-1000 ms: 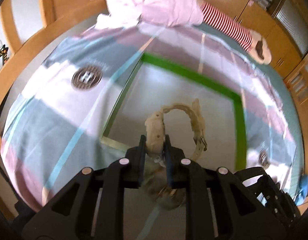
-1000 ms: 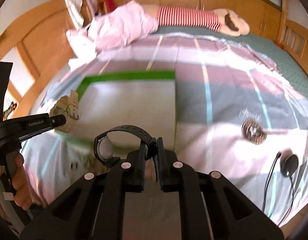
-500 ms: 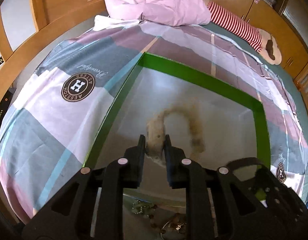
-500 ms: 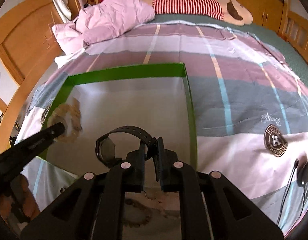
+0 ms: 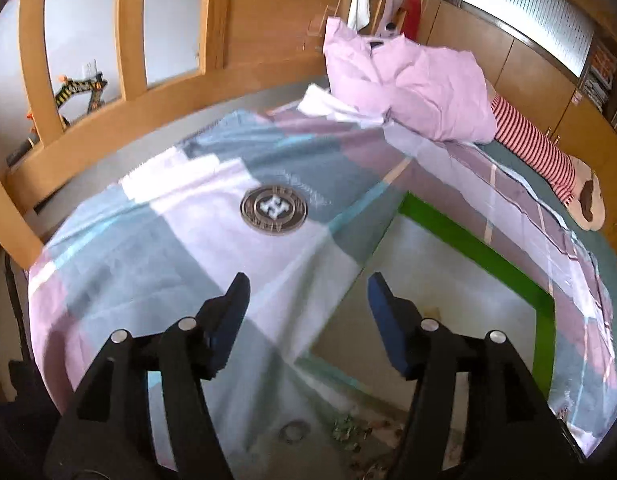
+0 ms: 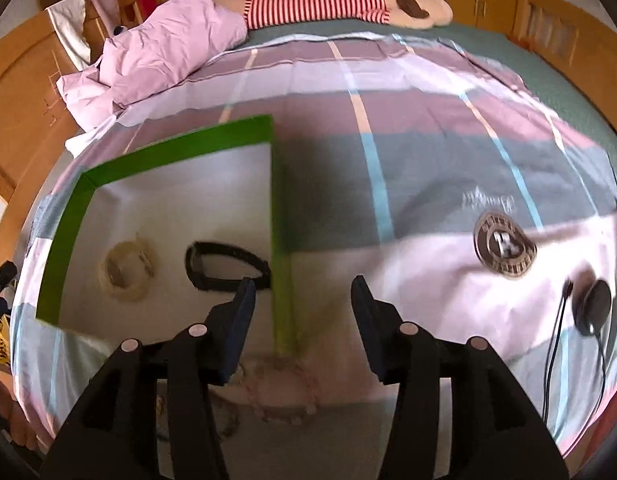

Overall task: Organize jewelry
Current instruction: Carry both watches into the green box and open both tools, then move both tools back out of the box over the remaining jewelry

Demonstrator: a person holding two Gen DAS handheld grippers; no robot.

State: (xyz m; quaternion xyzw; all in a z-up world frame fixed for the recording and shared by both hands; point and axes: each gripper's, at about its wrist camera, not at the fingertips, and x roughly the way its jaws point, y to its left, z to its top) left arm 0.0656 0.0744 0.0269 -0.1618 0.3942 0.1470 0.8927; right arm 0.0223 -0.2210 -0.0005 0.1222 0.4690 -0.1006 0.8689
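Note:
A green-rimmed box (image 6: 176, 146) with a pale floor lies on the bedspread. Inside it rest a beige watch (image 6: 126, 270) and a black watch (image 6: 224, 266), side by side. My right gripper (image 6: 304, 292) hangs over the box's right wall (image 6: 282, 280), jaws opening, nothing between them. A pink bead bracelet (image 6: 286, 392) and other small jewelry lie on the cloth under its fingers. My left gripper (image 5: 306, 292) is over the bedspread at the box's left edge (image 5: 474, 246), jaws opening and empty. A small ring (image 5: 292, 430) and loose jewelry (image 5: 348, 432) lie below it.
A pink crumpled duvet (image 6: 160, 54) and a striped plush toy (image 6: 328, 4) lie at the far end of the bed. A black round device with a cable (image 6: 590, 306) rests at the right. A wooden bed frame (image 5: 120, 120) curves along the left.
Both grippers let go of their watches, which now lie in the box. Both jaws have spread apart. The left gripper swung left off the box; the right shifted right over the box wall.

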